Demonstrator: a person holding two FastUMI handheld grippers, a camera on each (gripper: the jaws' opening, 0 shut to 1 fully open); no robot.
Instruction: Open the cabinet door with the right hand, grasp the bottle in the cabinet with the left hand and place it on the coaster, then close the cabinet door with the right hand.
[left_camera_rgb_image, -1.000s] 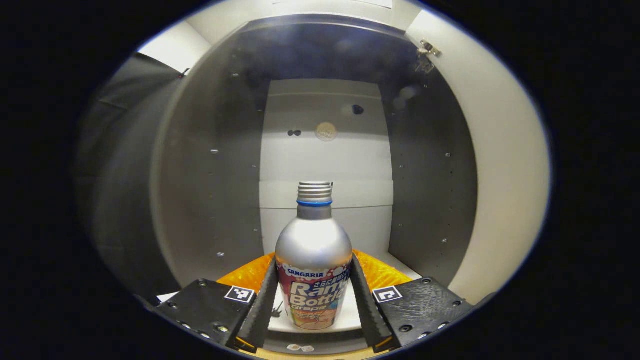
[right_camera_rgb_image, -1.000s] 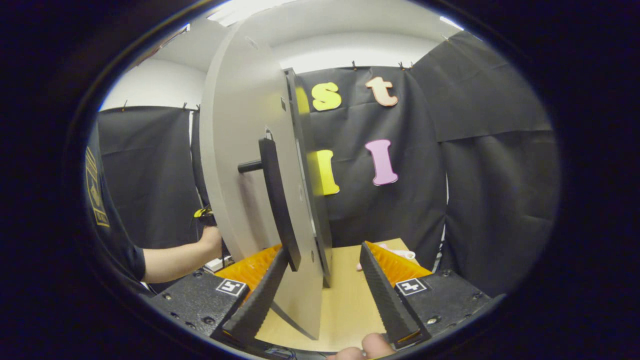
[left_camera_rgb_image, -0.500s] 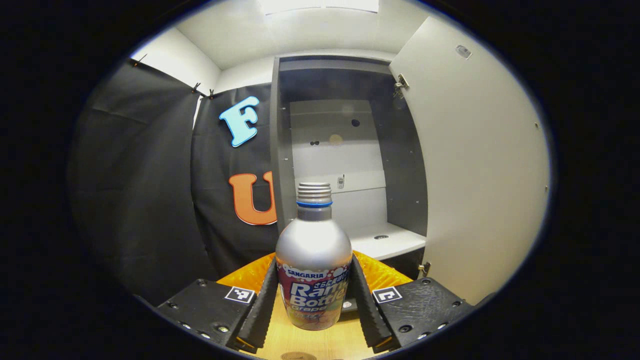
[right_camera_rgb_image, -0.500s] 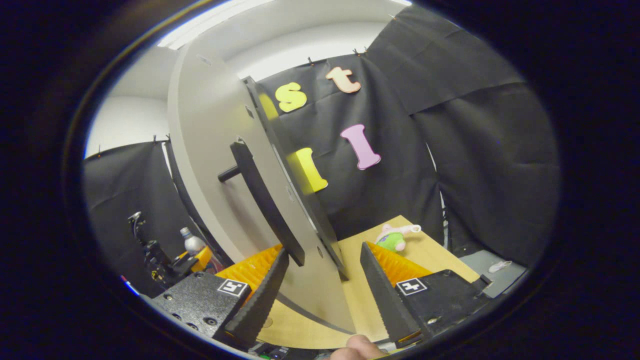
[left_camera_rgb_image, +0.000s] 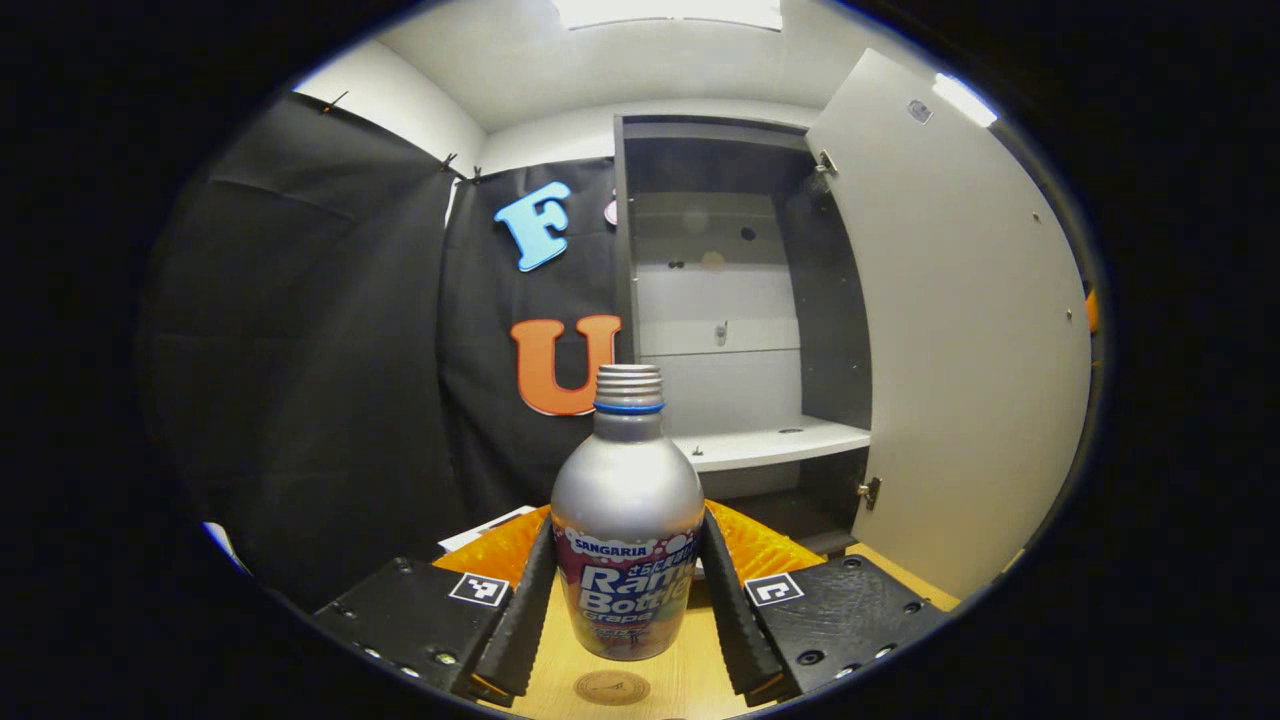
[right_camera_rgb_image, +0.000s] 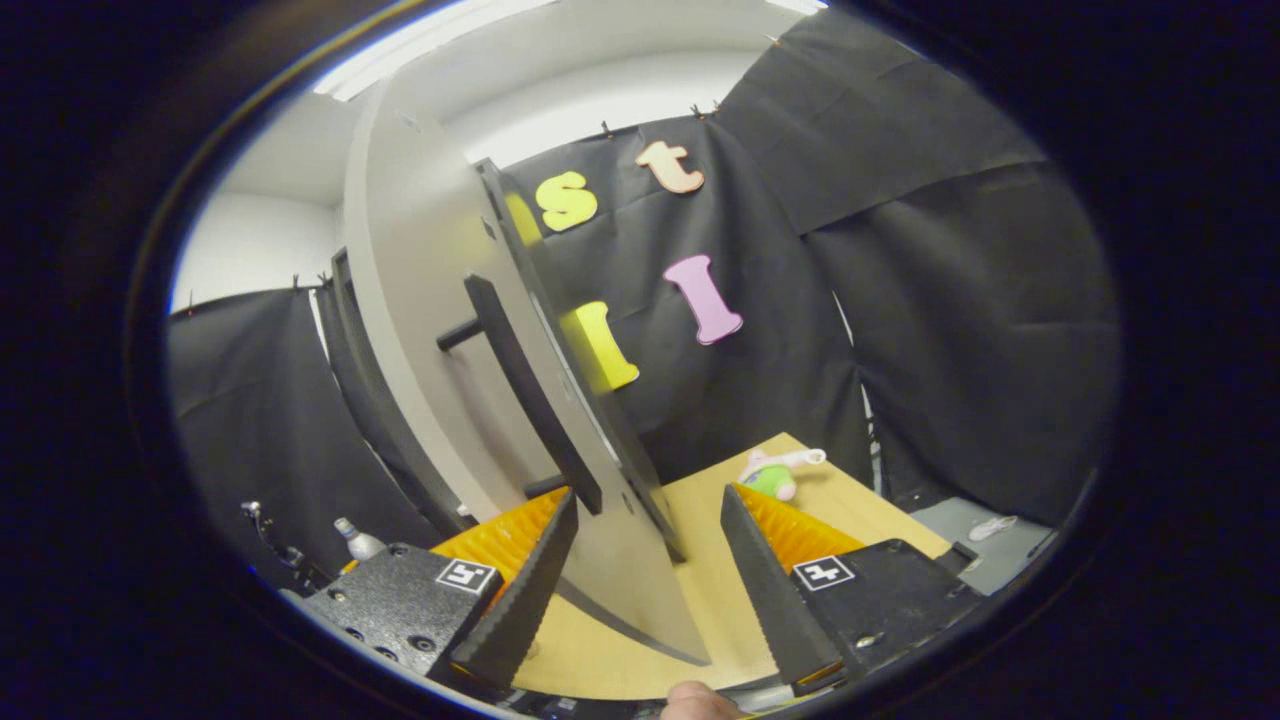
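the cabinet door (left_camera_rgb_image: 975, 330) stands open and the left gripper (left_camera_rgb_image: 627, 600) clamps the bottle (left_camera_rgb_image: 627, 540) outside the cabinet (left_camera_rgb_image: 735, 300), just above the coaster (left_camera_rgb_image: 611, 687). the right gripper (right_camera_rgb_image: 645, 575) gapes wide around the door's edge near the handle (right_camera_rgb_image: 525, 385). setting the bottle down and closing the door remain.

Table (right_camera_rgb_image: 700, 500): light wood, flat.
Toy (right_camera_rgb_image: 775, 477): small, green and pink, lying on the table's far end, near the black cloth (right_camera_rgb_image: 950, 300).
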